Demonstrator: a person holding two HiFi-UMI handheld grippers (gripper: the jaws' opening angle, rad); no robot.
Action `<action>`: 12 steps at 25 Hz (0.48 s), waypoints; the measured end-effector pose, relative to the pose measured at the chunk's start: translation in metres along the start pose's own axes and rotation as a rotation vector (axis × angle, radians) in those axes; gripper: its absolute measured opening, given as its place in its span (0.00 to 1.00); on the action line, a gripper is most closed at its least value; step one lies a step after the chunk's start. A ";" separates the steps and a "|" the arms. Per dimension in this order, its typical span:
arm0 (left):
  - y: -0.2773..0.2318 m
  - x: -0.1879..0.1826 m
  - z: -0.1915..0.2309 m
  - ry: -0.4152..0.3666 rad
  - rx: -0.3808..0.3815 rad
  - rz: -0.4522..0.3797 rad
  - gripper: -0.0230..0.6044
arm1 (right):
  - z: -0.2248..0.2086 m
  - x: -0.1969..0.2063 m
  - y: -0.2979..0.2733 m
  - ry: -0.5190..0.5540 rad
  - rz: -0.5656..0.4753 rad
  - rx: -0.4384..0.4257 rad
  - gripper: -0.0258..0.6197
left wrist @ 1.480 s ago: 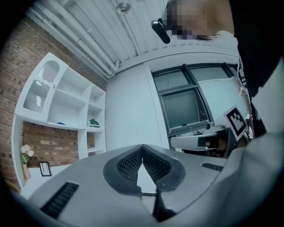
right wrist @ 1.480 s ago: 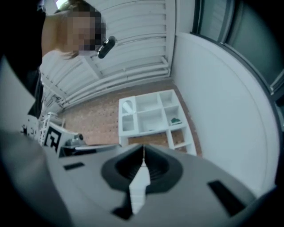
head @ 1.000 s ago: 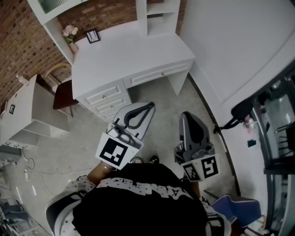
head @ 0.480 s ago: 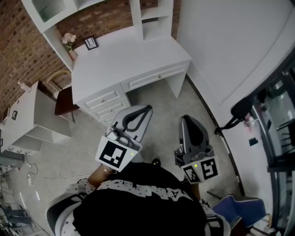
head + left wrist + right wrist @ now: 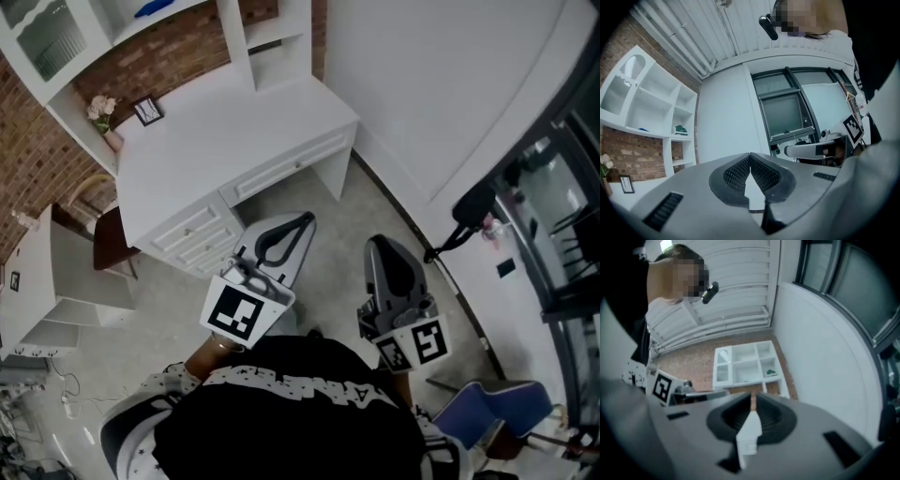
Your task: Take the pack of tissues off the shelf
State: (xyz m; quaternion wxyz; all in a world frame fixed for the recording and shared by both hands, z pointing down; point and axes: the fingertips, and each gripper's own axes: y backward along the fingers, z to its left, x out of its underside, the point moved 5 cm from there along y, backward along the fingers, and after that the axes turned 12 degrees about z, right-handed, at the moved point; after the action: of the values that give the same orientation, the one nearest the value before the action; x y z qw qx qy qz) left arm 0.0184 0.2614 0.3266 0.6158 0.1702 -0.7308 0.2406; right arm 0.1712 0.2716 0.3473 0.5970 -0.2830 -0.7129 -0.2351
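Both grippers empty. Left gripper (image 5: 749, 158): jaws pressed together, nothing between them. Right gripper (image 5: 751, 403) likewise closed on nothing. The person stands back from the white desk (image 5: 234, 131), with neither tool near the shelf unit (image 5: 647, 133) on top of it.

A small green item (image 5: 680, 130) lies in a right-hand compartment of that unit, probably the tissue pack — too small to be sure. It sits well ahead of the left gripper, up and to its left. From the right gripper it is ahead and slightly up-right.

The pack looks wider than tall — long axis seemingly along the shelf board. Left gripper judged somewhat nearer. Reach not yet made.
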 end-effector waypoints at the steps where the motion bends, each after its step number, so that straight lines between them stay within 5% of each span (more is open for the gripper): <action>1: -0.006 0.000 0.007 0.003 0.006 -0.007 0.09 | -0.003 0.000 -0.006 0.011 0.006 0.012 0.09; 12: -0.069 0.010 0.095 0.037 0.035 -0.022 0.09 | -0.037 -0.005 -0.096 0.025 0.041 0.059 0.09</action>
State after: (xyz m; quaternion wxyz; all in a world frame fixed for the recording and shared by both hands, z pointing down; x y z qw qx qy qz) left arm -0.0234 0.1520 0.3345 0.6287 0.1843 -0.7130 0.2498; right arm 0.1329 0.1762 0.3493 0.6184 -0.2770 -0.7062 -0.2053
